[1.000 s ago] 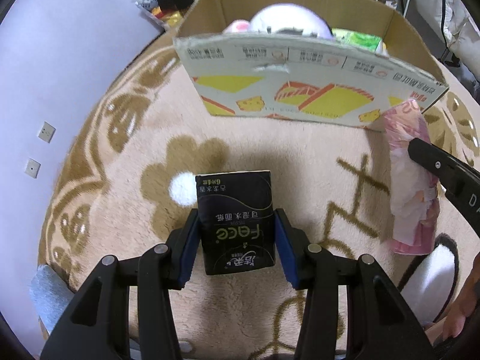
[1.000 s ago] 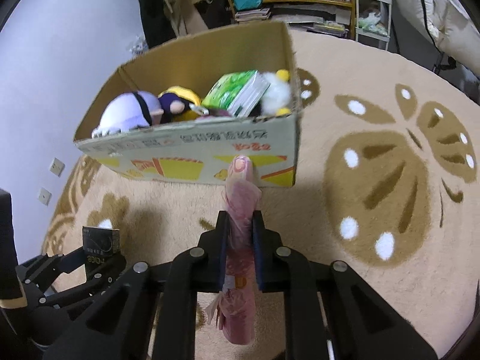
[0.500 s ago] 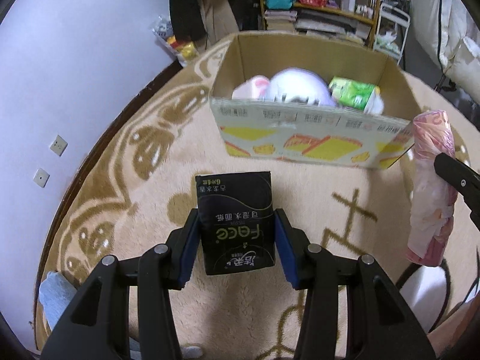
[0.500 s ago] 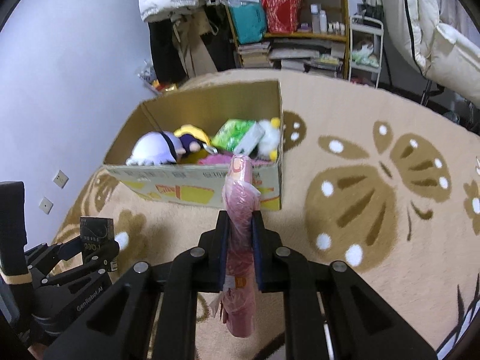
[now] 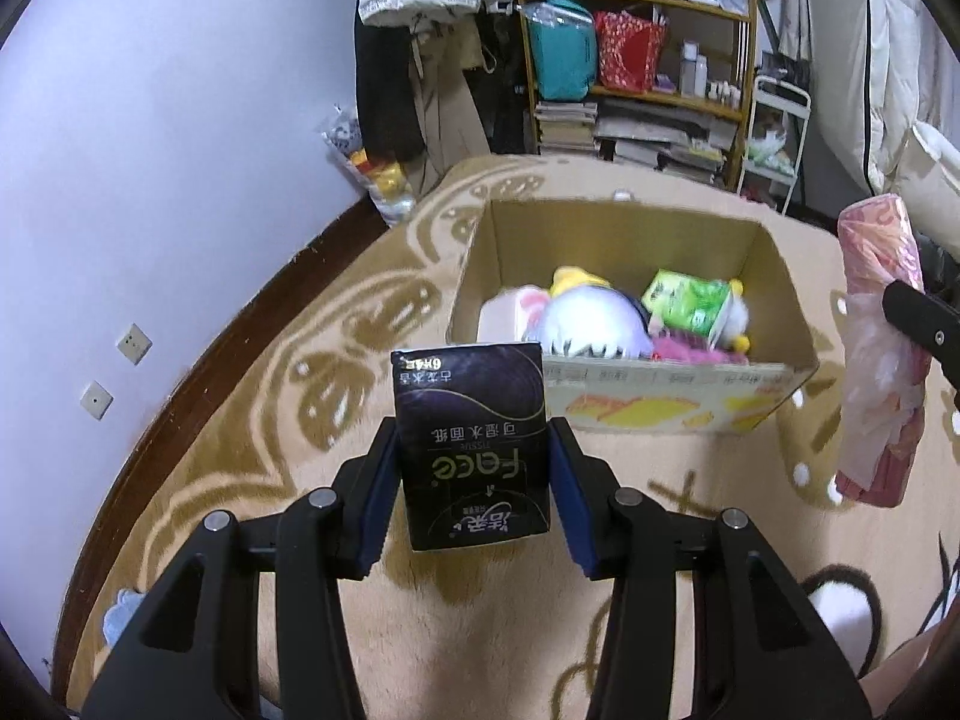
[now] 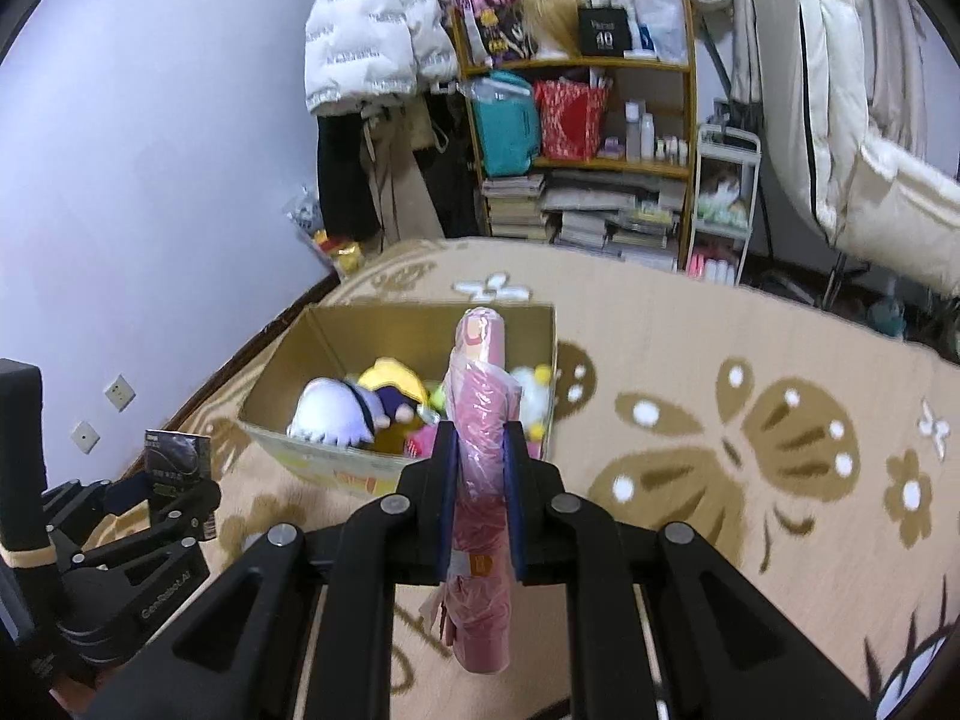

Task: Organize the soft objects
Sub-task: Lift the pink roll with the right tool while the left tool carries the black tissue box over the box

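Note:
My left gripper (image 5: 474, 456) is shut on a black tissue pack (image 5: 472, 441) and holds it in the air in front of the open cardboard box (image 5: 678, 393). My right gripper (image 6: 482, 450) is shut on a pink plastic-wrapped roll (image 6: 480, 480), also raised before the box (image 6: 288, 414). The roll also shows at the right of the left wrist view (image 5: 879, 348). The tissue pack shows at the left of the right wrist view (image 6: 178, 456). In the box lie a white and purple plush (image 5: 594, 324), a green pack (image 5: 690, 303) and other soft toys.
The box stands on a beige patterned rug (image 6: 750, 420) by a lilac wall (image 5: 150, 180). Behind it are a loaded shelf (image 6: 588, 120), hanging jackets (image 6: 372, 42) and a small cart (image 6: 723, 204).
Both grippers have risen with their loads and now look down into the box from higher up. The box interior and the room behind have come into view.

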`<state>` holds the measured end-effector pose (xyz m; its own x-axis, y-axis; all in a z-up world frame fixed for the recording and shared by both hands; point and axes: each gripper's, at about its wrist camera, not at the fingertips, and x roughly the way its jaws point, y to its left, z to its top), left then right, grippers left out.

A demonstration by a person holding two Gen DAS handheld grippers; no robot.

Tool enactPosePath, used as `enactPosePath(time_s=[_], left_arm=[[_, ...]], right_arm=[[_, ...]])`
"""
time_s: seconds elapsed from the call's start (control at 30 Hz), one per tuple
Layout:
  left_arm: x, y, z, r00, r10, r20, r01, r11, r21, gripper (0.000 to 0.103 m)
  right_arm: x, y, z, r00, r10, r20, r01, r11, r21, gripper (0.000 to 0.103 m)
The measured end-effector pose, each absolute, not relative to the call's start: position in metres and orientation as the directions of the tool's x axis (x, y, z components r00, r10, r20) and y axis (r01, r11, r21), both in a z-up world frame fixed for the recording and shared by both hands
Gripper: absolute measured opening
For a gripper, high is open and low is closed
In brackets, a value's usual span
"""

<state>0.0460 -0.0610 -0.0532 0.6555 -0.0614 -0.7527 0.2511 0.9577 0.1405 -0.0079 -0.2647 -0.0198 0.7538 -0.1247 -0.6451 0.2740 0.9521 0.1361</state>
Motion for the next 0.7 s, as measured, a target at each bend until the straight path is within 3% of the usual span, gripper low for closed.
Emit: enactPosePath(time_s=[0.17, 0.7], left_arm=[[0.056, -0.068, -0.035, 0.729, -0.020, -0.684, 0.232, 0.948, 0.219, 0.046], [0.132, -0.088, -0.018, 0.742, -0.082, -0.665, 0.239, 0.960, 0.147, 0.046]], right_arm=[[0.000, -0.267, -0.004, 0.782, -0.160, -0.602, 0.277, 0.955, 0.106, 0.015], [0.051, -0.281, -0.004, 0.800, -0.155, -0.579, 0.258, 0.961, 0.099, 0.015]])
